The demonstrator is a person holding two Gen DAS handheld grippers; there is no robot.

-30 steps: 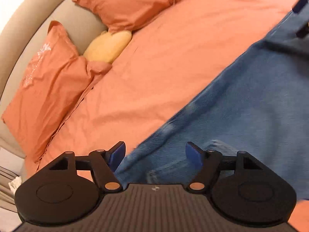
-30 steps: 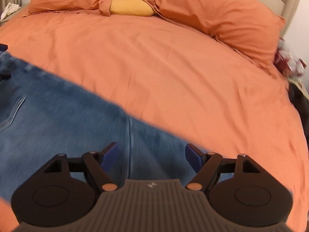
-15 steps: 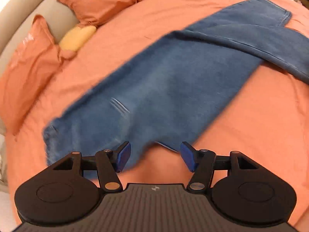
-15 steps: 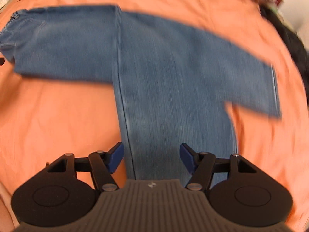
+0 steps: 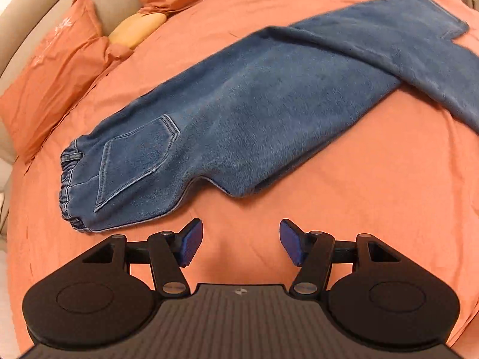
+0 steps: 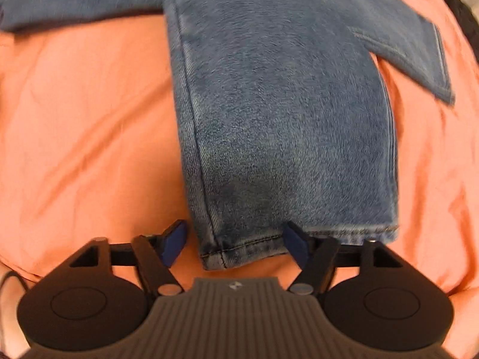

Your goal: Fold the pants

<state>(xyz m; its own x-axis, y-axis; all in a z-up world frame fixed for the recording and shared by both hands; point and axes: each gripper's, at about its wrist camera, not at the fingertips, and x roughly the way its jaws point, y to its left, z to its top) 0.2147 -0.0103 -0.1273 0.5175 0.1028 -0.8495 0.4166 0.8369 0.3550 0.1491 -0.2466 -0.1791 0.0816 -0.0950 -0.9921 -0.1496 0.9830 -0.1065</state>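
Blue jeans (image 5: 269, 113) lie flat on the orange bedsheet (image 5: 374, 194), folded lengthwise. The elastic waistband (image 5: 70, 185) is at the left and a back pocket (image 5: 134, 161) faces up. My left gripper (image 5: 241, 239) is open over bare sheet, just in front of the seat of the jeans, with nothing between its fingers. In the right wrist view one pant leg (image 6: 284, 119) runs straight toward me. My right gripper (image 6: 233, 242) points down at its hem (image 6: 239, 251). Its jaws are closing with the hem's left corner between them, and the pads are not pressing on it. The other leg (image 6: 404, 45) crosses at upper right.
Two orange pillows (image 5: 54, 68) and a yellow pillow (image 5: 137, 28) rest against the beige headboard (image 5: 30, 9) at the far left. Dark items (image 6: 461, 6) sit beyond the bed's edge at upper right. Orange sheet surrounds the jeans.
Both grippers have drawn back from over the denim. The left now hangs over the sheet by the seat. The right has travelled down the leg to its hem. Both pairs of jaws have narrowed.
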